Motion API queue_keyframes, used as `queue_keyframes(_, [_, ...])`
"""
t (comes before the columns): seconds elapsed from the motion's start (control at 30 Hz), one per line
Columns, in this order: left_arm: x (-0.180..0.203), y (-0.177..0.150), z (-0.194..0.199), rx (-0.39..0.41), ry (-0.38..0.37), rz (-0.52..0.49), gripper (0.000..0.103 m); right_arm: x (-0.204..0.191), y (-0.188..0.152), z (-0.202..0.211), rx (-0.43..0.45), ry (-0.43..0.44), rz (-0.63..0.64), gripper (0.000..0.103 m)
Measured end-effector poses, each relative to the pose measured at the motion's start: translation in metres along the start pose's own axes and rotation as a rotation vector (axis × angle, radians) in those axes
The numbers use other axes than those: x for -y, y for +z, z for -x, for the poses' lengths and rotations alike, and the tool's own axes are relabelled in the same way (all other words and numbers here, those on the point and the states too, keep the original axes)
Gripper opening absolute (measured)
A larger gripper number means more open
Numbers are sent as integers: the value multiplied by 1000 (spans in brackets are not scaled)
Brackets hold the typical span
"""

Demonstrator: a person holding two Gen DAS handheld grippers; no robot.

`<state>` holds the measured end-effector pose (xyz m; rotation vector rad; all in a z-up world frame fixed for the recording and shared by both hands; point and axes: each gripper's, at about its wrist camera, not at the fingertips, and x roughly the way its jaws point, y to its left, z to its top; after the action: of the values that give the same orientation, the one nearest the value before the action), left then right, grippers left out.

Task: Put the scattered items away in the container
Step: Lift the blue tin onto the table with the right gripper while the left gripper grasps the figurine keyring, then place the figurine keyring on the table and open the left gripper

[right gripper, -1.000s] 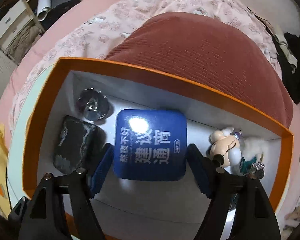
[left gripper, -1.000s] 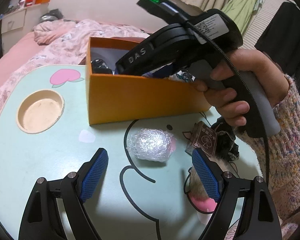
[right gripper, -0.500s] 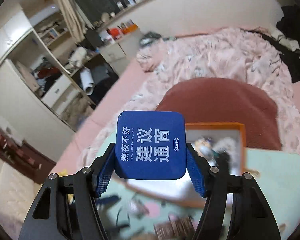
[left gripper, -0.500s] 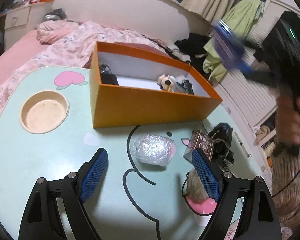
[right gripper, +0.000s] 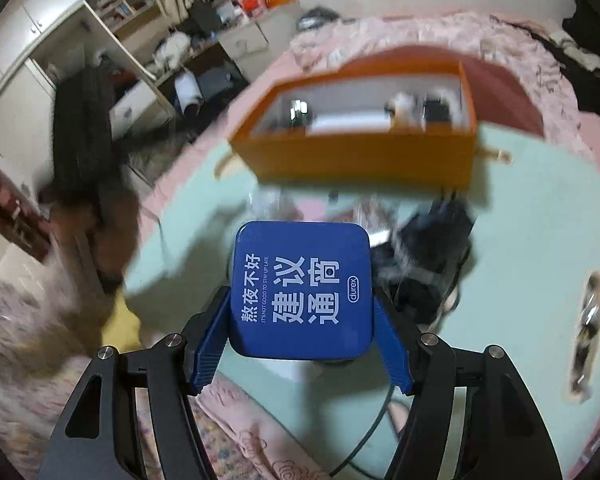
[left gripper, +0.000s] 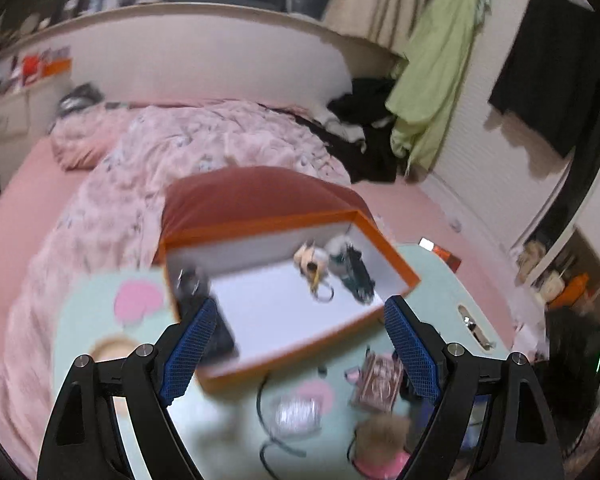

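Observation:
The orange box [left gripper: 284,356] stands on the mint table [left gripper: 76,320], holding a small plush [left gripper: 312,258] and dark items. My left gripper [left gripper: 300,354] is open and empty, raised above the box's near wall. A foil-wrapped ball [left gripper: 298,416], a brown patterned box [left gripper: 378,382] and a furry thing [left gripper: 384,436] lie on the table below it. My right gripper [right gripper: 302,328] is shut on a blue tin [right gripper: 302,290] and holds it above the table's near edge. The orange box [right gripper: 360,152] lies beyond it.
A black tangled item [right gripper: 428,248] lies on the table right of the tin. A round cup recess [left gripper: 108,348] is at the table's left. A red cushion [left gripper: 256,196] and pink bedding [left gripper: 172,152] lie behind the box.
My right gripper pulled the blue tin out of the box and back over the table's near edge. My left gripper rose and tilted up toward the box.

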<state>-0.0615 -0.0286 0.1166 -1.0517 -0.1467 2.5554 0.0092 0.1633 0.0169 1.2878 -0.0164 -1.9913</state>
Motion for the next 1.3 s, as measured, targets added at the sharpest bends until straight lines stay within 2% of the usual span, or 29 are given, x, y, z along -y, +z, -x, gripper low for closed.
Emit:
queue_keyframes(0.1, [10, 25, -39, -122, 14, -30, 75, -7, -8, -17, -24, -86, 25, 67])
queue_keyframes(0.2, [16, 36, -87, -242, 50, -58, 65, -12, -14, -31, -18, -219, 68, 67])
queue_keyframes(0.27, [17, 38, -111, -292, 79, -52, 64, -14, -16, -32, 11, -261, 64, 67])
queue_keyframes(0.4, [21, 39, -149, -340, 140, -61, 64, -4, -21, -27, 34, -214, 2, 67])
queue_keyframes(0.47, [23, 40, -164, -359, 160, -72, 63, -1, -24, -16, 77, -176, -25, 67])
queue_keyframes(0.57, [21, 42, -181, -397, 175, -57, 50, 6, -24, -5, 126, -96, -70, 68])
queue_keyframes(0.6, [21, 42, -185, -413, 171, -50, 41, 7, -23, -3, 139, -76, -88, 68])
queue_keyframes(0.7, [23, 41, -189, -444, 165, -53, 41, 14, -23, 1, 166, -33, -130, 68])
queue_keyframes(0.83, [22, 40, -185, -427, 126, -46, 40, 24, -21, -3, 161, -14, -164, 68])
queue_keyframes(0.93, [21, 41, -170, -357, 99, -46, 40, 29, -21, -6, 154, -15, -182, 68])
queue_keyframes(1.13, [21, 35, -89, -190, -22, -23, 40, 38, -17, 1, 168, -19, -203, 68])
queue_keyframes(1.3, [14, 7, -25, -98, -88, -13, 40, 46, -4, 15, 208, -62, -200, 68])
